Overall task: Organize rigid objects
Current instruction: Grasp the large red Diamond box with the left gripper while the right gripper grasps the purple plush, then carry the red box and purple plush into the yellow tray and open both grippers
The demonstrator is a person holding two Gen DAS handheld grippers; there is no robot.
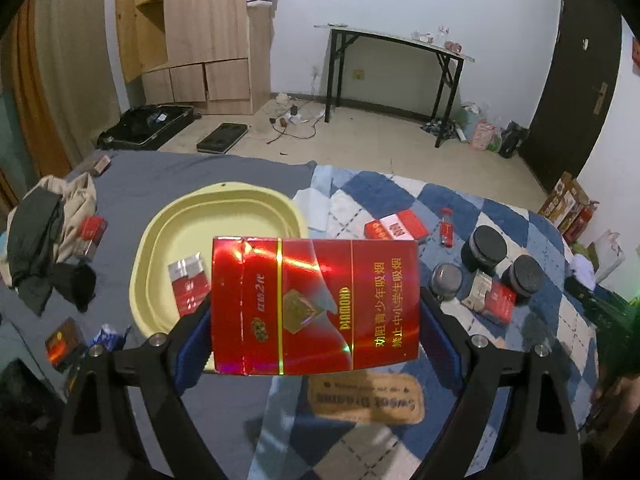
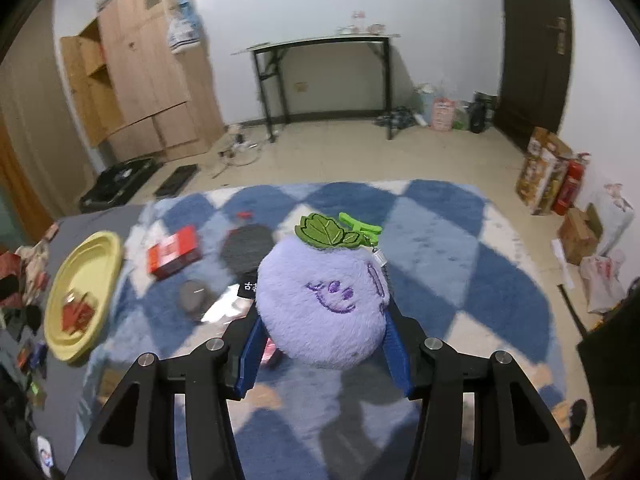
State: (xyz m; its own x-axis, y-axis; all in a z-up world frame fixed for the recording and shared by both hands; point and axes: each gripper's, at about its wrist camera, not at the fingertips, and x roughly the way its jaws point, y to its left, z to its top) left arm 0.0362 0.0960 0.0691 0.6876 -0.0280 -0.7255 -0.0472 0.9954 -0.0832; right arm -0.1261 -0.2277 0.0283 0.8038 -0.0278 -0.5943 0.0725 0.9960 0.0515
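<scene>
Task progress is judged as early. The yellow tray (image 1: 160,236) at the left of the bed contains one red-and-silver cigarette pack (image 1: 188,284), which appears to be the only item sorted so far. Remaining on the blue-and-white checkered blanket (image 1: 360,192), to the right of the tray, are a red box (image 1: 396,229), a small red bottle (image 1: 447,227), two black-lidded jars (image 1: 485,249), a clear round-lidded container (image 1: 446,280) and an opened red-and-white pack (image 1: 490,298). Further small packs lie on the grey sheet (image 1: 200,172) at the far left, beside a heap of clothing (image 1: 44,236). The left gripper (image 1: 316,312) is closed on a red Diamond cigarette pack (image 1: 314,306): both blue pads press against its short ends, and the pack is held crosswise, above the bed, over the near right edge of the tray. Release into the tray appears to call for a short move toward the far left. The right gripper (image 2: 324,344) is closed on a purple plush fruit toy (image 2: 324,304) with a green leaf; both pads press into its sides. The toy is held above the blanket, well to the right of the tray. It is soft, so its place among rigid objects is doubtful.
</scene>
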